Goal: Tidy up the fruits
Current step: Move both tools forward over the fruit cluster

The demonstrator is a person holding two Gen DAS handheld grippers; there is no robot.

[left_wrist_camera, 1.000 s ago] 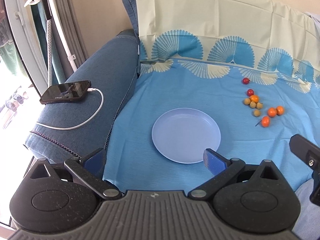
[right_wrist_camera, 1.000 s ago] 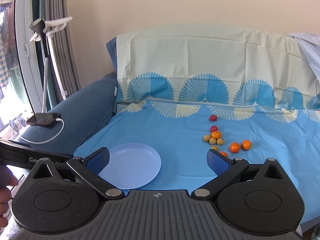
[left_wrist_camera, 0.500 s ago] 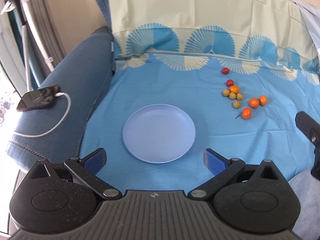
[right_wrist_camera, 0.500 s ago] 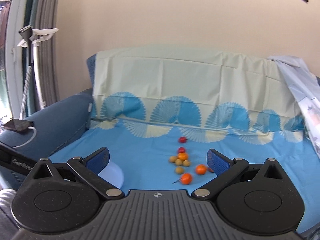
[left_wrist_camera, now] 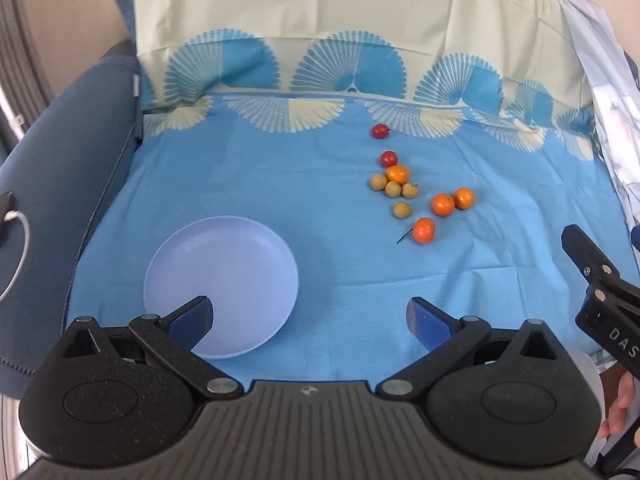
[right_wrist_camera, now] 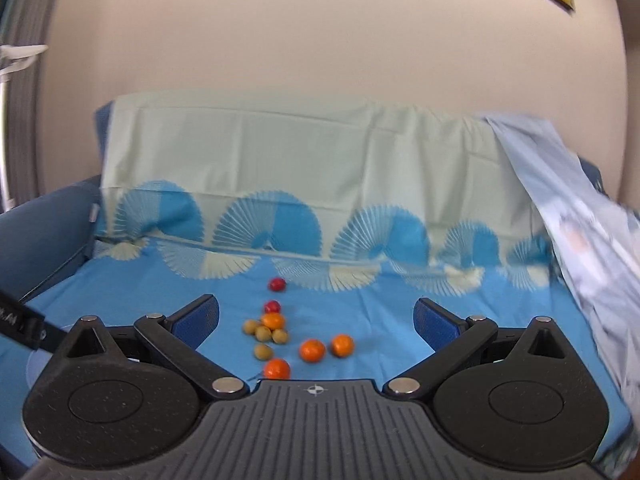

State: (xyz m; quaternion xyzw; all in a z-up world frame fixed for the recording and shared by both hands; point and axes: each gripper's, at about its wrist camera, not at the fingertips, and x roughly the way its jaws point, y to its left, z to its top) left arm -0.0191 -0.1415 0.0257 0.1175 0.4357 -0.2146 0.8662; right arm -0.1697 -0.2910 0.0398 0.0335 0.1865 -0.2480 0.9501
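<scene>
Apparently still at the approach step: both the left tool (left_wrist_camera: 308,314) and right tool (right_wrist_camera: 316,314) gape wide, holding nothing. 10 small fruits (left_wrist_camera: 412,192) lie on the bedsheet (left_wrist_camera: 280,184), at 2 o'clock from the empty plate (left_wrist_camera: 224,280). Next comes descending onto the nearest orange (right_wrist_camera: 277,369).

Bright daylight, fisheye-bent edges, right view blurred.

**Plate and Fruit Seen Apart on the Blue Sheet**

An empty lilac plate (left_wrist_camera: 221,286) is seen beside the spread-open left gripper (left_wrist_camera: 310,316). Orange, tan and red fruits (left_wrist_camera: 416,192) are clustered well apart, on the blue sheet (left_wrist_camera: 260,184).
</scene>
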